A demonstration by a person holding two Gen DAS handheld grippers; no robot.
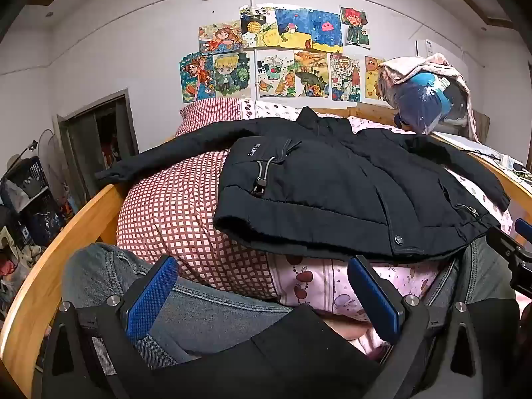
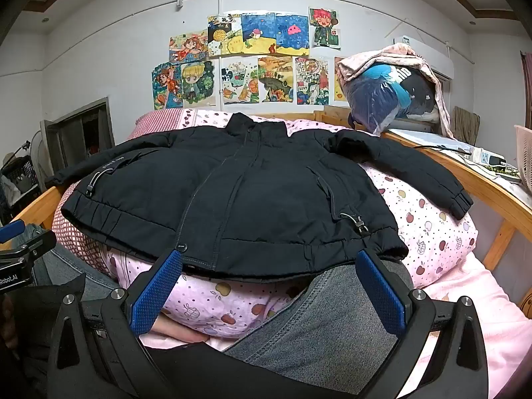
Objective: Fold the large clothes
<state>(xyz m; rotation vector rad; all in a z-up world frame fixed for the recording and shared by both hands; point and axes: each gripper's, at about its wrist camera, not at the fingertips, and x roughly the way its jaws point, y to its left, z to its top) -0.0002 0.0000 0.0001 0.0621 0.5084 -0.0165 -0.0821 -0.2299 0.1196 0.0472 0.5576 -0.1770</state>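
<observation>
A large black padded jacket [image 1: 332, 186] [image 2: 239, 193] lies spread face up on a bulging quilt, collar toward the wall, both sleeves stretched out to the sides. My left gripper [image 1: 262, 286] hovers open just short of the jacket's hem, its blue pads [image 1: 151, 299] over the person's jeans-clad knee and the quilt. My right gripper [image 2: 269, 282] is open too, its blue pads [image 2: 379, 286] level with the hem, nothing between them. Each gripper shows at the edge of the other's view.
The quilt is red-checked [image 1: 173, 219] on the left and pink with apple print [image 2: 429, 229] on the right. A wooden bed rail [image 1: 50, 266] [image 2: 492, 189] runs along both sides. A bagged bundle [image 2: 389, 89] sits at the headboard's right. Crates [image 1: 23, 193] stand left.
</observation>
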